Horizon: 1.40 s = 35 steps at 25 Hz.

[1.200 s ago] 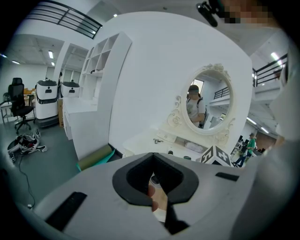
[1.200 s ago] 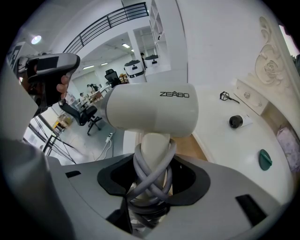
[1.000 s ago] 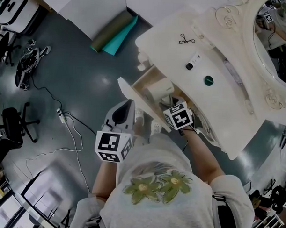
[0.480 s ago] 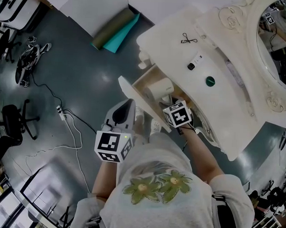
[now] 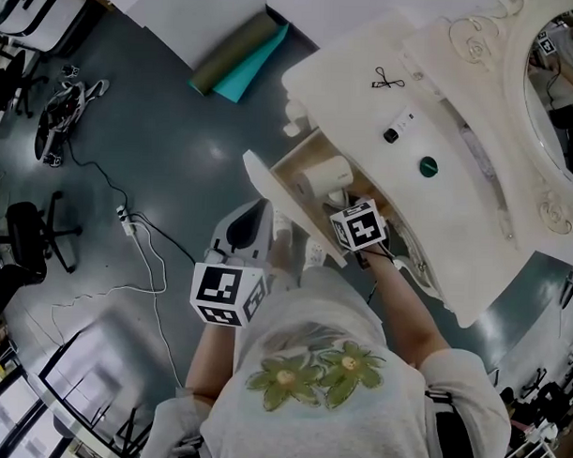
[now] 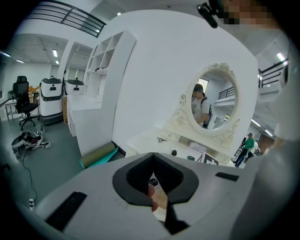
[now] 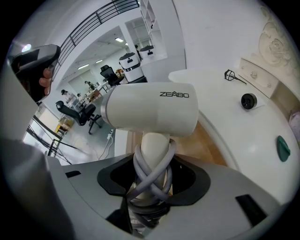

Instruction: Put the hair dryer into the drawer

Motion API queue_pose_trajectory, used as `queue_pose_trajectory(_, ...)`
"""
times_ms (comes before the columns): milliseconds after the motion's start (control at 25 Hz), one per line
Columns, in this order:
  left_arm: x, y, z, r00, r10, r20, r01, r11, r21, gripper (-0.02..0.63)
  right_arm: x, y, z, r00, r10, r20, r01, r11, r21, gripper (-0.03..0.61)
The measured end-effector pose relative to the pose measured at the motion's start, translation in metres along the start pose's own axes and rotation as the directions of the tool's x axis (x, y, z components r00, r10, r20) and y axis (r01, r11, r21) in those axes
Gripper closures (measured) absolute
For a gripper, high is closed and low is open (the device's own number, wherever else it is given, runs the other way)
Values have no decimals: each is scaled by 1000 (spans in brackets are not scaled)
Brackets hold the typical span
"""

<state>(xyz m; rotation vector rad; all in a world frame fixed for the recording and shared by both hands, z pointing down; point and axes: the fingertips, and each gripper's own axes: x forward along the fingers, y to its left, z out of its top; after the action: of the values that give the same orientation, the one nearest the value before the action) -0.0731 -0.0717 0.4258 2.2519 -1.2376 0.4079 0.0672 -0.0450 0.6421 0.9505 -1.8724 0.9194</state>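
Observation:
A white hair dryer [image 7: 150, 110], with its grey cord wound round the handle, stands in my right gripper [image 7: 151, 187], which is shut on that handle. In the head view the hair dryer [image 5: 322, 176] sits over the open wooden drawer [image 5: 291, 163] of the white dressing table [image 5: 368, 48], with my right gripper [image 5: 336, 199] just behind it. My left gripper [image 5: 250, 216] hangs in front of the drawer's white front panel [image 5: 265, 196], apart from it. In its own view the left gripper [image 6: 152, 180] has its jaws together, with nothing between them.
On the tabletop lie a black hair tie [image 5: 387, 82], a small black round thing [image 5: 391, 135] and a green lid [image 5: 428, 166]. An oval mirror [image 5: 564, 83] rises behind. On the floor are a rolled mat [image 5: 238, 53], a power strip with cables [image 5: 127, 227] and an office chair [image 5: 28, 252].
The head view has shifted slightly, so everything has moved a little right. Both grippers and the hair dryer keep nearly the same places at the drawer.

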Motion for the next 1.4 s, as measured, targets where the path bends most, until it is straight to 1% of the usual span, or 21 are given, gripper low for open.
queue_pose_trajectory(960,-3,23,-4,998,62,-11,-63,998,-28,603,34,-6,-5,998,25,-65,-23,999,30,374)
queue_pose_trajectory(1120,-2,24,-7,998,68,-16,-69,997,-32,603,34,-10,-1,997,11,-70,-9,1000,19,374)
queue_pose_trajectory(1400,1,26,-9,997,78,-28,-79,996,-30,603,45,-12,-2,996,14,-91,-11,1000,25,374)
